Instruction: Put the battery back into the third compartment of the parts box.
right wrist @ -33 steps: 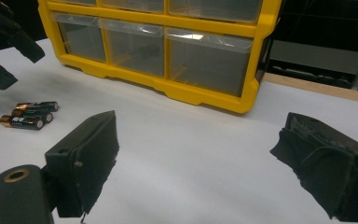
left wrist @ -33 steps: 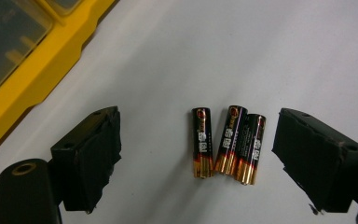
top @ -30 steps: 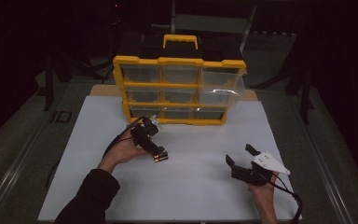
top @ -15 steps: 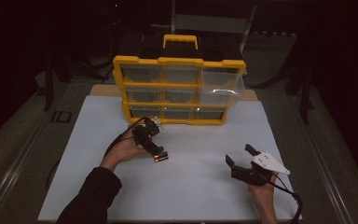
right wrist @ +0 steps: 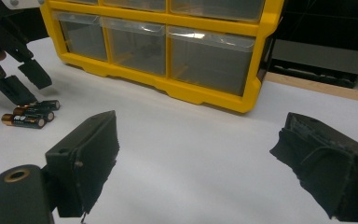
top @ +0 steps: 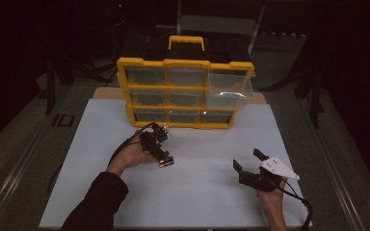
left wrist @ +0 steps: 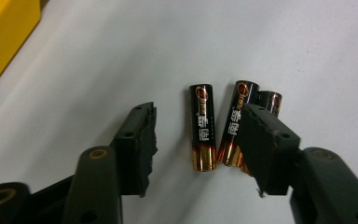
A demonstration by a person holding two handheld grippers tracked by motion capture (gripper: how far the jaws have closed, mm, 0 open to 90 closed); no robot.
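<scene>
Three black-and-gold batteries [left wrist: 203,126] lie side by side on the white table top [top: 212,192], also seen in the high view [top: 166,162] and in the right gripper view [right wrist: 30,115]. My left gripper [left wrist: 198,112] points down over them. Its jaws have just been closing and stand partly apart. One battery lies between them untouched, and a second battery [left wrist: 234,122] is partly behind the right-hand jaw. In the high view the left gripper [top: 161,154] is left of centre. My right gripper [top: 247,160] rests near the front right, wide open with nothing in it [right wrist: 200,126].
A yellow drawer organizer [top: 185,94] with clear drawers and a handle stands upright at the back of the table. Its bottom edge is close behind the left gripper. A dark floor surrounds the white board.
The left hand has barely shifted over the batteries, and its jaws look narrower. The right hand and gripper have not moved.
</scene>
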